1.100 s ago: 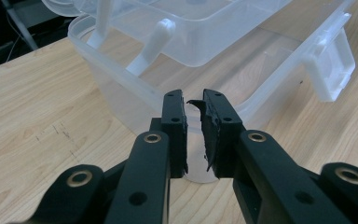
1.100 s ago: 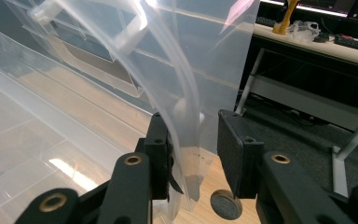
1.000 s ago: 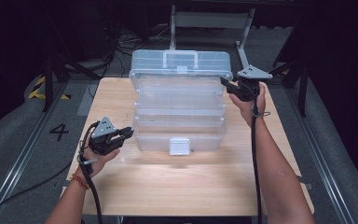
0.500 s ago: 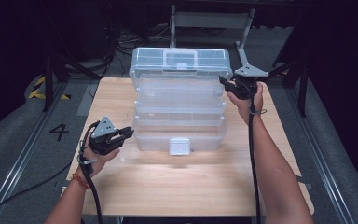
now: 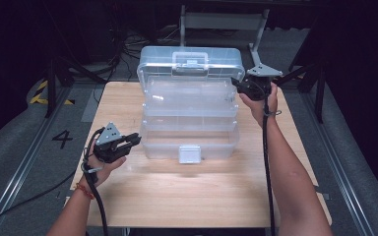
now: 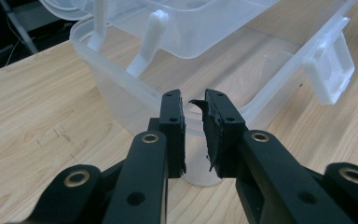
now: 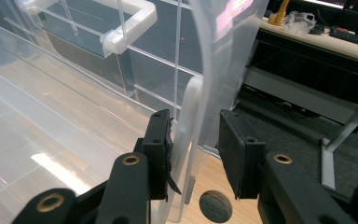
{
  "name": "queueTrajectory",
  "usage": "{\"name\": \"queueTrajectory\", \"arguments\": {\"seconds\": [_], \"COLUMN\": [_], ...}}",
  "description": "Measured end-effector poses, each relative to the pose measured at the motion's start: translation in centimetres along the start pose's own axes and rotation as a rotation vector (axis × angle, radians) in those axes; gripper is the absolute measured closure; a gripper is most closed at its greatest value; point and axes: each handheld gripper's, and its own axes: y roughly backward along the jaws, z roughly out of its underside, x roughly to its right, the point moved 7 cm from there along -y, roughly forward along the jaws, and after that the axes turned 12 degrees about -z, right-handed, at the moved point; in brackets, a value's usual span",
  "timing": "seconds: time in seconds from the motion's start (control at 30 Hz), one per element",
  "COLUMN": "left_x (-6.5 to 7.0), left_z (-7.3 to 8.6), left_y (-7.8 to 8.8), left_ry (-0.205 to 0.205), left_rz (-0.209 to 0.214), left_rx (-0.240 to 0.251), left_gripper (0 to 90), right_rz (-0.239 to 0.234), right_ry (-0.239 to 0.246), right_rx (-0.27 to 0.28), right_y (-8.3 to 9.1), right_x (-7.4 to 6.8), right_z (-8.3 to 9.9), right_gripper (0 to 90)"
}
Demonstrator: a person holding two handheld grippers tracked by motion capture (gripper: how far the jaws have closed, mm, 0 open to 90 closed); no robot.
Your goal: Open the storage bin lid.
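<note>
Left tongs (image 6: 193,135) sit with jaws nearly pressed together, a slim gap between the pads and nothing pinched. They hover just shy of the near corner of the clear organiser box (image 5: 189,110), around eight o'clock of it on the worktop (image 5: 197,196). From the high view that hand (image 5: 101,160) looks parked low beside the bottom tray (image 5: 189,142), perhaps waiting to steady the base, though it touches nothing yet.

Over to the right tongs (image 7: 193,149): the jaws straddle the thin clear edge of the box's side wall, with a white hinge arm (image 7: 186,121) between them. The left pad sits against the plastic, the right pad shows a gap, so whether it is a true pinch I cannot tell. Seen from above, these tongs (image 5: 248,87) are at about two o'clock of the box, up at the raised lid (image 5: 189,61). My read is that this grip is there to keep the upper tier from swinging while the box stands fanned open.

Now the box itself: it stands centre-back on the worktop, lid tilted up at twelve o'clock with its handle (image 5: 191,59) on top, stepped trays spread below, white latch (image 5: 189,153) hanging at six o'clock. Every tray I can see through looks empty.
</note>
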Motion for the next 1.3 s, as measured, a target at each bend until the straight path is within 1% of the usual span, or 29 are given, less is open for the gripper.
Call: {"name": "queueTrajectory", "arguments": {"seconds": [0.07,0.17,0.23,0.33,0.4,0.5,0.53,0.6,0.7,0.73,0.83,0.93,0.97,1.0,1.07,1.2,1.23,1.27,1.3], "left_x": [0.0,0.0,0.0,-0.1,-0.1,0.1,0.1,0.4,0.5,0.4,0.5,0.7,0.7,0.7,0.7,0.4,0.4,0.4,0.4], "left_z": [0.0,0.0,0.0,0.0,0.0,0.1,0.1,0.0,0.1,0.2,1.0,1.9,2.1,2.1,2.6,3.8,4.2,4.2,4.6], "left_y": [0.0,0.0,0.0,0.0,0.0,0.1,0.1,0.4,0.8,0.9,0.7,0.6,0.6,0.6,0.6,0.6,0.7,0.7,0.7], "left_ry": [-0.003,-0.002,-0.002,0.000,-0.007,-0.017,-0.024,-0.021,-0.023,-0.032,-0.058,-0.099,-0.110,-0.110,-0.133,-0.143,-0.155,-0.155,-0.154], "left_rz": [-0.003,0.000,0.000,0.000,-0.004,-0.009,-0.012,-0.012,-0.008,-0.021,-0.026,-0.029,-0.027,-0.027,-0.025,-0.011,-0.015,-0.015,-0.011], "left_rx": [-0.001,0.002,0.003,0.004,0.000,-0.013,-0.011,-0.006,-0.004,-0.002,-0.042,-0.089,-0.100,-0.100,-0.126,-0.172,-0.188,-0.188,-0.199], "left_gripper": [78.2,77.9,77.6,76.8,76.2,75.3,75.2,75.0,74.5,74.2,73.6,72.1,71.9,71.5,71.3,71.1,71.1,71.0,71.0], "right_rz": [-0.007,-0.008,-0.003,-0.007,-0.005,-0.007,-0.009,-0.015,-0.014,-0.015,-0.019,-0.016,-0.015,-0.015,-0.018,-0.035,-0.038,-0.036,-0.036], "right_ry": [-0.010,-0.011,-0.003,-0.009,-0.006,-0.015,-0.022,-0.038,-0.027,-0.027,-0.029,-0.028,-0.031,-0.031,-0.031,-0.067,-0.073,-0.075,-0.075], "right_rx": [0.001,0.004,0.003,-0.004,-0.008,-0.016,-0.013,-0.004,-0.001,-0.001,-0.005,-0.010,-0.013,-0.013,-0.018,-0.011,-0.008,-0.006,-0.006], "right_y": [-0.1,-0.2,-0.3,-0.4,-0.5,-0.6,-0.7,-0.8,-0.9,-0.9,-0.8,-0.9,-0.9,-0.9,-1.0,-1.5,-1.7,-1.8,-1.8], "right_x": [0.1,0.3,0.4,0.5,0.6,0.8,0.9,1.1,1.2,1.2,1.3,1.3,1.4,1.4,1.6,2.1,2.2,2.2,2.2], "right_z": [-0.1,-0.3,-0.3,-0.4,-0.6,-0.8,-0.8,-0.8,-0.8,-0.8,-0.9,-1.0,-1.0,-1.0,-1.0,-0.9,-0.9,-0.9,-0.9], "right_gripper": [65.7,66.0,66.1,66.3,66.4,67.1,67.5,68.0,68.5,68.8,69.2,70.7,71.8,71.8,74.5,74.7,74.7,74.7,74.7]}}
